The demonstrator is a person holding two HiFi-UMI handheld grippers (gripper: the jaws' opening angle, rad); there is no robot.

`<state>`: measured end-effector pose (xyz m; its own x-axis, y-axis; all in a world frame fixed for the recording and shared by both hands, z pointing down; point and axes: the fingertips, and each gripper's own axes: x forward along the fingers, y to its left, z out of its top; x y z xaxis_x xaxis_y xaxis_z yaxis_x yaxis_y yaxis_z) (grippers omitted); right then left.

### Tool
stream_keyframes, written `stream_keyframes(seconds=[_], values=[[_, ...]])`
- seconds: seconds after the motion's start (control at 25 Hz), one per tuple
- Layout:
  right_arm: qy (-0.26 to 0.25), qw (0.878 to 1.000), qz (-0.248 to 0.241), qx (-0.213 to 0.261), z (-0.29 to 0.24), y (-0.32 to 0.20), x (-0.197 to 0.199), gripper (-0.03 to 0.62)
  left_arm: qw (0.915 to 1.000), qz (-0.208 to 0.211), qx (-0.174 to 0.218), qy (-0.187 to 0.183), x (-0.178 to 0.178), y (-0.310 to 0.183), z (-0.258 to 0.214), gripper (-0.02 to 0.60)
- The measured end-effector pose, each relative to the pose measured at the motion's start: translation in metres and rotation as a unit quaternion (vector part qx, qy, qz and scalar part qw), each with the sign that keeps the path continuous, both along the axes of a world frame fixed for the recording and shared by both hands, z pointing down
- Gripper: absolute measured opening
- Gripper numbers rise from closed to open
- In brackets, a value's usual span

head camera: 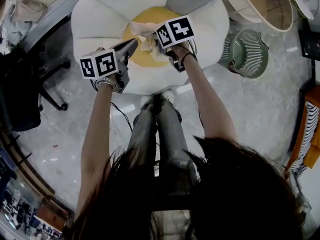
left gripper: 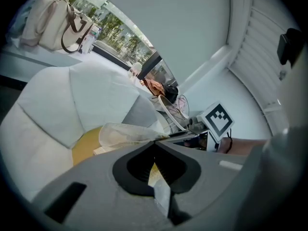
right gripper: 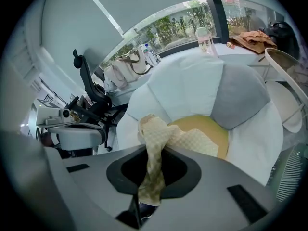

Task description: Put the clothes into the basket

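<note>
Right gripper (head camera: 154,38) is clamped on the checked cream garment (head camera: 145,43); left gripper (head camera: 132,45) is closed on its other end. The cloth spans between them, long axis left-right, over the flower cushion (head camera: 100,14). Green slatted basket (head camera: 246,53) sits at frame right, well apart, nearer the right hand. Garment's full shape and basket's opening are hard to make out.

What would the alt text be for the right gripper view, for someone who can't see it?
The right claw is shut on a pale checked cloth; beyond it lies a white flower-shaped cushion with a yellow centre. A black office chair and bright windows show behind.
</note>
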<state>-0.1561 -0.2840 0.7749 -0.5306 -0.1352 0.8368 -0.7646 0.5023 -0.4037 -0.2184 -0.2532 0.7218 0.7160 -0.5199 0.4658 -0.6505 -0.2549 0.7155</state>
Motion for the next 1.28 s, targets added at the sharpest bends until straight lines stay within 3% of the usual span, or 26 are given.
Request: stream_keyframes(seconds=[0.64, 0.92, 1.28], values=[[-0.02, 0.999, 0.017, 0.034, -0.11, 0.013, 0.0, 0.049, 0.9995, 0.006, 0.031, -0.009, 0.006, 0.017, -0.091, 0.011], [-0.049, 0.997, 0.02, 0.051, -0.164, 0.021, -0.002, 0.049, 0.9976, 0.015, 0.067, 0.006, 0.021, 0.031, -0.146, 0.011], [-0.071, 0.995, 0.015, 0.069, -0.218, 0.031, -0.005, 0.049, 0.9946, 0.021, 0.101, -0.01, 0.018, 0.044, -0.195, 0.011]])
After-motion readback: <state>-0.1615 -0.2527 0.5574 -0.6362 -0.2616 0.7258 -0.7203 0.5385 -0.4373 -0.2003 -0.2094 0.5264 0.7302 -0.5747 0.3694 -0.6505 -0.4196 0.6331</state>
